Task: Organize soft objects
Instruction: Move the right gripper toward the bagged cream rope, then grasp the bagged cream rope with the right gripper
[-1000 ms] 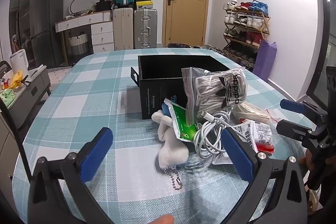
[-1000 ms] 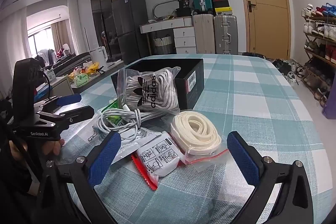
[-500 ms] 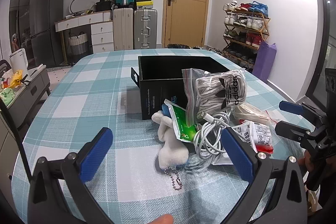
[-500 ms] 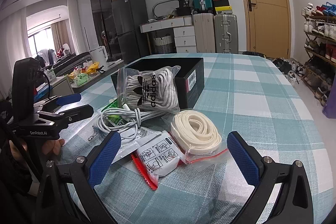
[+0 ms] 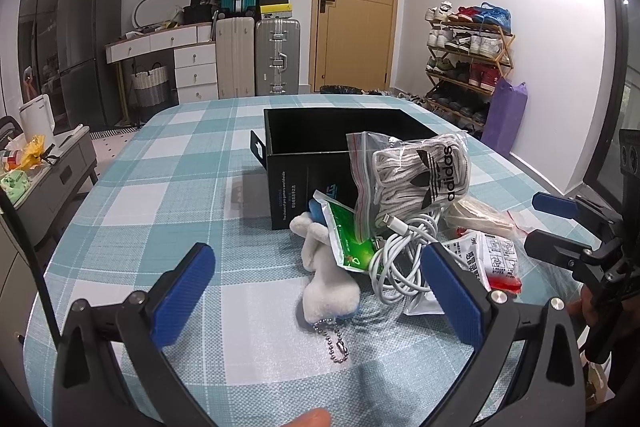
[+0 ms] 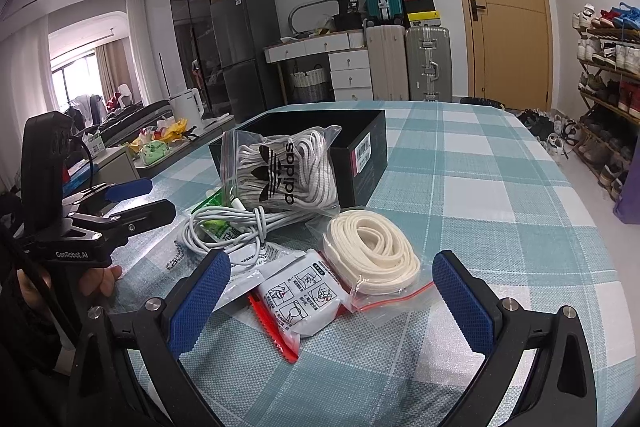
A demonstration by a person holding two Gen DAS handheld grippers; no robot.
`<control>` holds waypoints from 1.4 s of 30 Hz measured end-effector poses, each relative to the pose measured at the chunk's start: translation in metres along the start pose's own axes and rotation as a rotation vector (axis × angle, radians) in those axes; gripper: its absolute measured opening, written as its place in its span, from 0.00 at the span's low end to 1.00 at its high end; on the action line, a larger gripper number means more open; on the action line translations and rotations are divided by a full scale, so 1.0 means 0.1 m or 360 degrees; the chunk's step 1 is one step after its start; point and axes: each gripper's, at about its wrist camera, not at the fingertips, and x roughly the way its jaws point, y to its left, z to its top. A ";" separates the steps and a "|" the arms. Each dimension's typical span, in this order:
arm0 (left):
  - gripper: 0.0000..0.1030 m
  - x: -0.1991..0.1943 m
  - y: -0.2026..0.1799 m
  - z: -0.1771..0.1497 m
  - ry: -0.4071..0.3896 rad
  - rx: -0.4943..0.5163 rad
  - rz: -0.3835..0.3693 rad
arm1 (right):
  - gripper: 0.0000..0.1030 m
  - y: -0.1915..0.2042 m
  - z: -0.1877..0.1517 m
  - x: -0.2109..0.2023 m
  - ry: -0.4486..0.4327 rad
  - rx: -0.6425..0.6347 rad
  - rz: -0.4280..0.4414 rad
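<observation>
Leaning on black box [image 5: 304, 183]: bagged white laces [image 5: 416, 179].

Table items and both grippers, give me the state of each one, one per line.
Black box: open, nothing visible inside.
Adidas bag of laces: leaning on the box.
White cable: coiled, on the table.
Plush keychain: lying flat.
Cream lace bag: lying flat.
Left gripper: open, holding nothing.
Right gripper: open, holding nothing.

— Any readable print?
— "adidas" with the trefoil on the lace bag [image 6: 286, 171] beyond the fingers; "GenRobot.AI" on the left gripper [image 6: 142, 197].
— The black box [image 5: 296, 183]?
— White lettering, probably too small to read.
</observation>
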 end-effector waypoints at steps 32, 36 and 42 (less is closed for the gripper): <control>1.00 0.02 -0.02 0.14 -0.0038 -0.0006 -0.0041 | 1.00 -0.03 0.18 0.19 0.0220 -0.0081 -0.0066; 1.00 0.07 0.02 0.18 -0.0021 -0.0036 -0.0079 | 1.00 -0.12 0.22 0.27 0.0249 -0.0035 -0.0065; 1.00 0.10 0.03 0.28 -0.0038 -0.0085 -0.0187 | 0.99 -0.21 0.27 0.39 0.0305 0.0022 -0.0059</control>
